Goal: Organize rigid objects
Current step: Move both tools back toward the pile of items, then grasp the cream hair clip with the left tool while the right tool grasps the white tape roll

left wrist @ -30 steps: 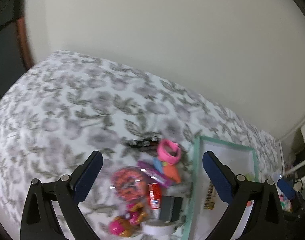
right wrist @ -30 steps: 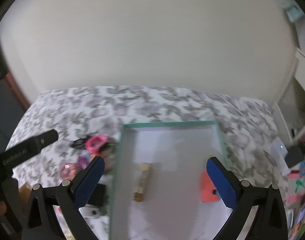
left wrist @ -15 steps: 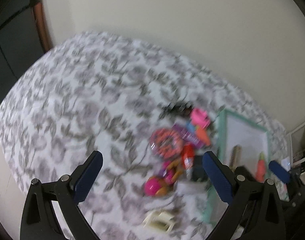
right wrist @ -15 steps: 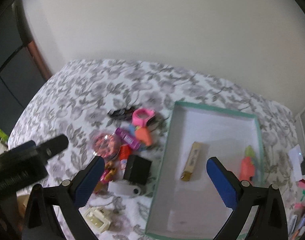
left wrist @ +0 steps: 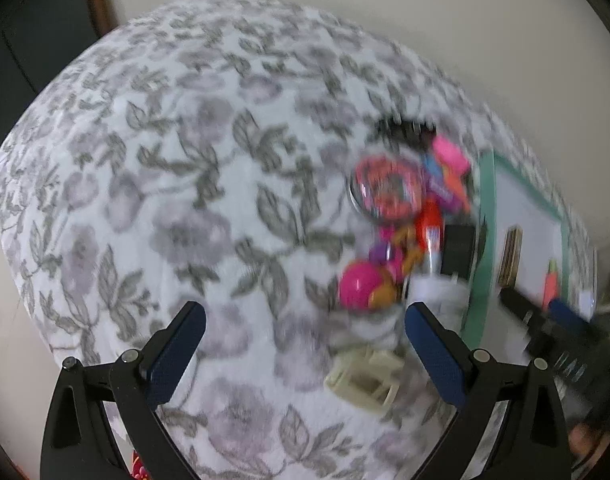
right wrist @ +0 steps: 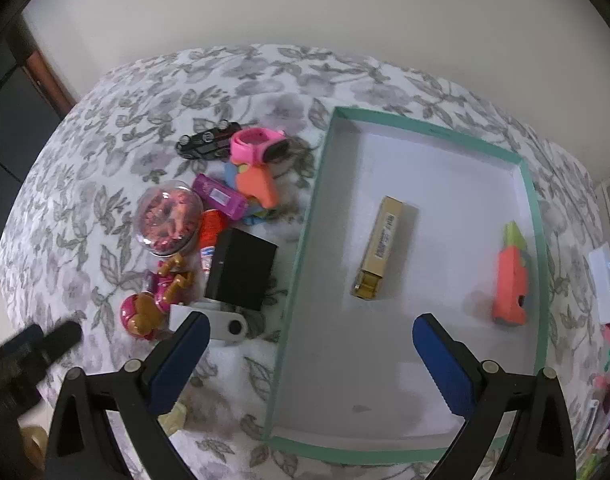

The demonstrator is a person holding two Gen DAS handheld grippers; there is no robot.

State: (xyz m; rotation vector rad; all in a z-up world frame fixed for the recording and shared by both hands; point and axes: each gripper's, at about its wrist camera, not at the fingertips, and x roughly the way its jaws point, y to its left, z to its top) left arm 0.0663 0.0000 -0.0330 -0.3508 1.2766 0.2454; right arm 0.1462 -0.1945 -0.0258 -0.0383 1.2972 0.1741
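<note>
Soft even light; left view motion-blurred, right sharp; fisheye edges.

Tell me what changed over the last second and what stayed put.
Both hand-held grippers pulled up and back: the left hand-held gripper swung left over the bedspread, the right hand-held gripper rose from low over the green-rimmed tray. Nothing was gripped or released; both are open and empty. The gold box and orange toy stay in the tray, and the toy pile beside it.
</note>
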